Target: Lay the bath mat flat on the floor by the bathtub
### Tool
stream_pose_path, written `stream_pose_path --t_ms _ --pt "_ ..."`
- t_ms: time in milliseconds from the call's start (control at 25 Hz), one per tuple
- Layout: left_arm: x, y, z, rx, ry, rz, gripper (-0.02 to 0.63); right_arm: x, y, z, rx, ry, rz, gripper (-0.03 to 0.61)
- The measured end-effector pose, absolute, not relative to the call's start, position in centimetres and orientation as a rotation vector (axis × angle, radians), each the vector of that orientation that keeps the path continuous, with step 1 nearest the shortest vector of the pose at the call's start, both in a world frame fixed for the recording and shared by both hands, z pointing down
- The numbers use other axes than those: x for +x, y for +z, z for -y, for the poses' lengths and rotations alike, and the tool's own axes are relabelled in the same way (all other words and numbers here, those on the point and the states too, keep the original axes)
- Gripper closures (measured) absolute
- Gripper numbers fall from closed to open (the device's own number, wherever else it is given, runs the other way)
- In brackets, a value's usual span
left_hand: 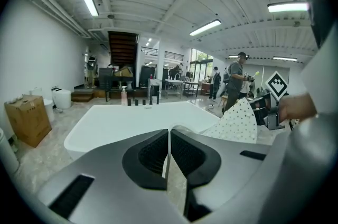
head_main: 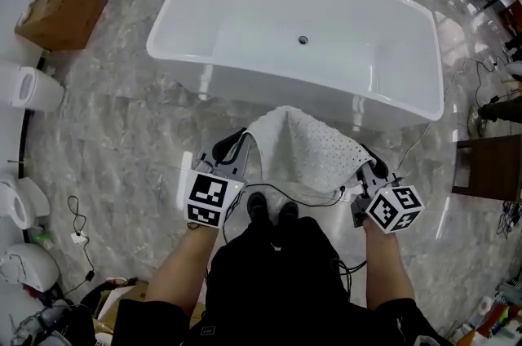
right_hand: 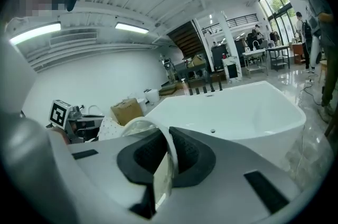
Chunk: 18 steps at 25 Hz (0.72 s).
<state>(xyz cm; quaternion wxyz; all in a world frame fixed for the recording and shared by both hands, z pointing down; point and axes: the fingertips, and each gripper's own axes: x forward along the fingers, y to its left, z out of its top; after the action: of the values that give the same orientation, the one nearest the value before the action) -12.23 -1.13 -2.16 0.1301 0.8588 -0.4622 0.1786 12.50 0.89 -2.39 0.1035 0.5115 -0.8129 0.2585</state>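
Head view. Holds the bath mat (head_main: pixel 306 147) up on the near long side of the bathtub (head_main: pixel 245 79), above the floor (head_main: pixel 122 124) and not yet on it. Pinches one corner in the left gripper (head_main: pixel 235 144) and the other in the right gripper (head_main: pixel 371 162), with both pairs of jaws closed hard on the fabric. Stretches the held edge along the bathtub's near side, so the long axis already runs parallel to that rim. Lets the dotted body bulge from the fingers toward the bathtub. Puts neither hand clearly nearer the bathtub, by the look of it.

Left gripper view. Shows the left gripper (left_hand: pixel 169 139) shut on a thin fold of mat, with the bathtub (left_hand: pixel 132 122) straight beyond. Shows the rest of the bath mat (left_hand: pixel 238 120) rising to the right, toward the right gripper (left_hand: pixel 268 112).

Right gripper view. Shows the right gripper (right_hand: pixel 168 153) likewise clamped on a curling edge of mat, with the bathtub (right_hand: pixel 237 106) ahead. Shows the bath mat (right_hand: pixel 105 127) running off leftward to the left gripper (right_hand: pixel 79 118).

Probably calls for lowering both corners evenly, away from the bathtub.
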Motion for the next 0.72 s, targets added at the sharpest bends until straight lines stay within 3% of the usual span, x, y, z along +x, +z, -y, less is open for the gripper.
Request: stream_pose_path --t_ms 440,720 --pt "-14.5 6.3 1.9 2.369 0.534 1.393 0.595 9.5 6.0 0.7 1.329 0.797 2.391 0.555" --pt "-13.9 15.4 2.3 2.329 0.593 1.331 0.595 10.5 16.5 0.3 1.347 0.887 2.323 0.555"
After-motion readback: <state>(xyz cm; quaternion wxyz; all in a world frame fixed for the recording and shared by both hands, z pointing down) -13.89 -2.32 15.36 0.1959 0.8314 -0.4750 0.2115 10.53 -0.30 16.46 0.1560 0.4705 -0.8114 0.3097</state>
